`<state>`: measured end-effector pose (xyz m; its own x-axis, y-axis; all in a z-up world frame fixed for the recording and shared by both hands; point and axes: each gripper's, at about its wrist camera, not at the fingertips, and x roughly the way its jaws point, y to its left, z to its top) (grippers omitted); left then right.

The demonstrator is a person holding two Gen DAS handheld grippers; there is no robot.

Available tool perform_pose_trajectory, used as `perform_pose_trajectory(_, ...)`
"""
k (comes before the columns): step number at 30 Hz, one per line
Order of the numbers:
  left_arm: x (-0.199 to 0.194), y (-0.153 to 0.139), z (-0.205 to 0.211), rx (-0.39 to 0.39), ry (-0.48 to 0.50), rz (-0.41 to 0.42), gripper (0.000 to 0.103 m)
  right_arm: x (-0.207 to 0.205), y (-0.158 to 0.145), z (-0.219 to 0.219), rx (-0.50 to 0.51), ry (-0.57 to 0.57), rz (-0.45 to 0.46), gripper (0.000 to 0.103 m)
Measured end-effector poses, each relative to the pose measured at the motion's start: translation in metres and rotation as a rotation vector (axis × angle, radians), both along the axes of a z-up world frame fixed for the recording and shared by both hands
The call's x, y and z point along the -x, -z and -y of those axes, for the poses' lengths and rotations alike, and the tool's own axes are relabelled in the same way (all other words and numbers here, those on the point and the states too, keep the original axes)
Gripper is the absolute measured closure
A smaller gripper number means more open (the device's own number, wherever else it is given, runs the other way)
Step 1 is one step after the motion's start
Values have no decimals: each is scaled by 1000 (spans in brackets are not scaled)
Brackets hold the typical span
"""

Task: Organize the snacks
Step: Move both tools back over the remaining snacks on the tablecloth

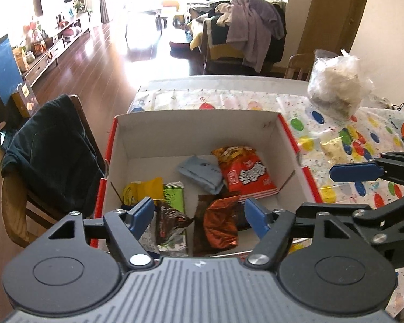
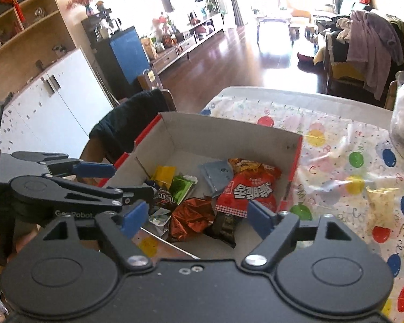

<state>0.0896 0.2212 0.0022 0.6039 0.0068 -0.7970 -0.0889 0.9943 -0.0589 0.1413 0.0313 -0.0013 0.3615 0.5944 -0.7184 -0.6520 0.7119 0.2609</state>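
A cardboard box (image 1: 196, 129), red outside and white inside, stands on the table and holds several snacks. Among them are a red chip bag (image 1: 245, 173), a grey-blue packet (image 1: 202, 172), a yellow packet (image 1: 142, 189), a green packet (image 1: 173, 193), a dark candy packet (image 1: 169, 222) and a copper foil wrapper (image 1: 219, 223). My left gripper (image 1: 199, 212) hovers open above the box's near end with nothing between its fingers. My right gripper (image 2: 198, 216) is also open and empty, above the box's (image 2: 229, 134) near right corner, over the red chip bag (image 2: 250, 188).
A pale snack packet (image 1: 334, 148) lies on the balloon-print tablecloth (image 2: 336, 161) right of the box. A clear plastic bag (image 1: 336, 86) of white stuff stands at the back right. A chair draped with a dark garment (image 1: 54, 156) is left of the table.
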Motion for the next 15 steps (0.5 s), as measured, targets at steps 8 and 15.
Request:
perform_pose_trajectory(8, 12, -14, 28, 11, 6, 48, 23, 8, -12, 41, -48, 16, 30, 14)
perform_pose_trajectory(15, 15, -23, 68, 34, 30, 101, 18, 14, -17, 85, -83, 36, 50, 4)
